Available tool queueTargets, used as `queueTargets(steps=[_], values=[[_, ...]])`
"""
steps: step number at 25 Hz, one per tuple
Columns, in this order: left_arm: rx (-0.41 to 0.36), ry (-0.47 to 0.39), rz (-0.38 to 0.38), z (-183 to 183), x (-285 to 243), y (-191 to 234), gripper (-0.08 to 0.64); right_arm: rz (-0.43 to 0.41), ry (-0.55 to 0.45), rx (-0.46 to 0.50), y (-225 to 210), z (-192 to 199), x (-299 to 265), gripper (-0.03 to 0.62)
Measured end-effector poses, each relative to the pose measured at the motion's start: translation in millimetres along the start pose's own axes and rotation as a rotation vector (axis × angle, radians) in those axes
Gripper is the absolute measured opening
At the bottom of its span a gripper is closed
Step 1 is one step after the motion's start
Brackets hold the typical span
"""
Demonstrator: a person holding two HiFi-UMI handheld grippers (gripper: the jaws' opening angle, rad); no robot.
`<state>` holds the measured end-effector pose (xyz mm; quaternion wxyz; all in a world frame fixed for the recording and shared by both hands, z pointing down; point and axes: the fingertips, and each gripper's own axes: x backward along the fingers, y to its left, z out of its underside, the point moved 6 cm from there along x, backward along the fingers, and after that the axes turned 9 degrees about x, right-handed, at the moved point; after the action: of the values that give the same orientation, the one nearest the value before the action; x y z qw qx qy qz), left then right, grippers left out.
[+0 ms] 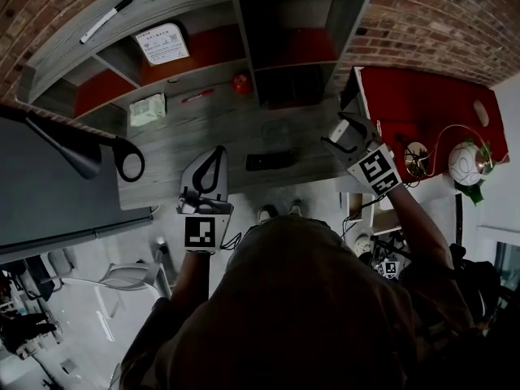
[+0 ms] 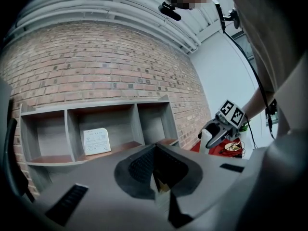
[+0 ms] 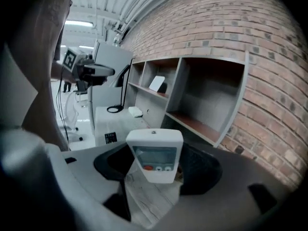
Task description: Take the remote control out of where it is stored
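Removal looks done: right tongs [image 3: 156,176] clench the remote control [image 3: 155,150], left tongs [image 2: 161,186] closed empty; next, steady set-down on the bench [image 1: 244,132].

Smooth white plastic remote control [image 3: 155,155], matt grey wood-grain desk [image 1: 236,128], rough brick wall [image 3: 250,32]

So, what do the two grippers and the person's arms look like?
The left gripper and the right gripper both have pale grey bodies that are dark on the inside. Each carries a cube with black-and-white square markers and trails a thin cable. The person wears a dark top.
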<state>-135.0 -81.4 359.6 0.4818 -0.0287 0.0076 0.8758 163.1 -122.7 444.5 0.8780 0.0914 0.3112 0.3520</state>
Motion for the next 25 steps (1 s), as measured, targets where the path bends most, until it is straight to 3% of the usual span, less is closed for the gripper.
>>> queueTargets(steps=[7, 15, 25], values=[[0.023, 0.023, 0.005, 4.6, -1.0, -5.2, 0.011, -0.259, 0.221, 0.157, 11.0, 48.0, -59.0, 0.296], [0.039, 0.034, -0.001, -0.1, -0.2, -10.2, 0.011, -0.525, 0.381, 0.196, 39.1, 98.7, -114.8, 0.296], [0.048, 0.059, -0.046, 4.3, 0.1, -1.3, 0.011, -0.648, 0.452, 0.211, 78.9, 130.4, -165.5, 0.296]])
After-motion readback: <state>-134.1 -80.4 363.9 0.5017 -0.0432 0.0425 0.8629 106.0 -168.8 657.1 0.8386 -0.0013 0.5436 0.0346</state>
